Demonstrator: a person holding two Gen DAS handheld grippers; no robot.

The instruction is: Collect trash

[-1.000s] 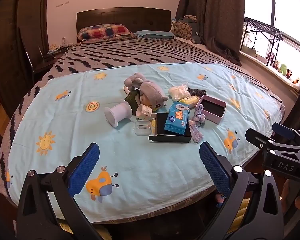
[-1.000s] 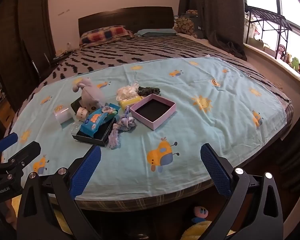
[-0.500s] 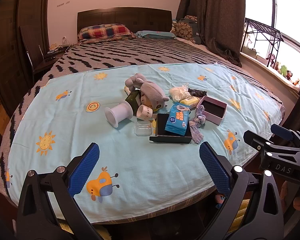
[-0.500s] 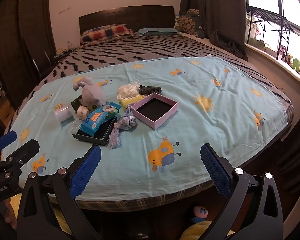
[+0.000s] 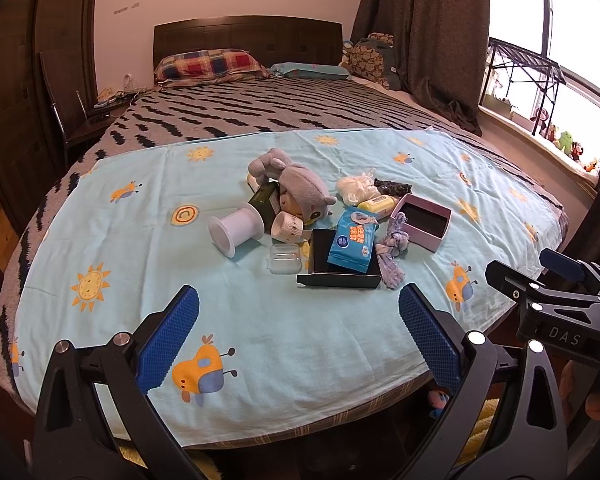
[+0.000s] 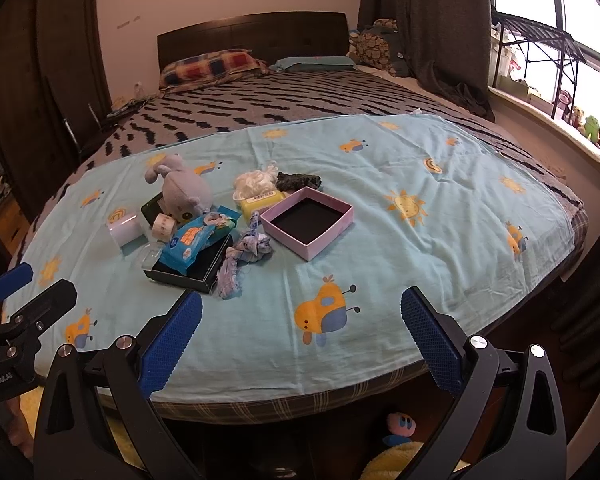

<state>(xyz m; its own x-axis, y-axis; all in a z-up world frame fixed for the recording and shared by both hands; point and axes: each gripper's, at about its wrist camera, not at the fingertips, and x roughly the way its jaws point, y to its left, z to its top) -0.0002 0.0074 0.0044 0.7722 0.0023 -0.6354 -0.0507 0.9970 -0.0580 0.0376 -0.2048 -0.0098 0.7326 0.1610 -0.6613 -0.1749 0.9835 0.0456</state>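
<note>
A heap of small items lies mid-bed on a light blue sheet point(image 5: 260, 320): a grey plush toy point(image 5: 296, 184), a white spool point(image 5: 236, 230), a tape roll point(image 5: 287, 227), a clear plastic case point(image 5: 285, 259), a blue wipes pack point(image 5: 352, 240) on a black box lid point(image 5: 340, 276), a pink open box point(image 6: 308, 226), a yellow pack point(image 6: 260, 202), a white crumpled wad point(image 6: 254, 180) and a blue-white rag point(image 6: 244, 252). My left gripper point(image 5: 296, 332) is open, short of the heap. My right gripper point(image 6: 300, 336) is open too, near the bed's foot edge.
The bed runs back to a dark headboard point(image 5: 248, 36) with a plaid pillow point(image 5: 210, 64). Curtains point(image 5: 428, 40) and a window sill with toys point(image 5: 564, 144) are at the right. A chair and dark wardrobe point(image 5: 60, 92) stand left. A plush toy point(image 6: 400, 426) lies on the floor.
Both grippers have eased slightly forward toward the bed, so the heap sits a touch nearer. Both stay open and nothing on the sheet has moved.
</note>
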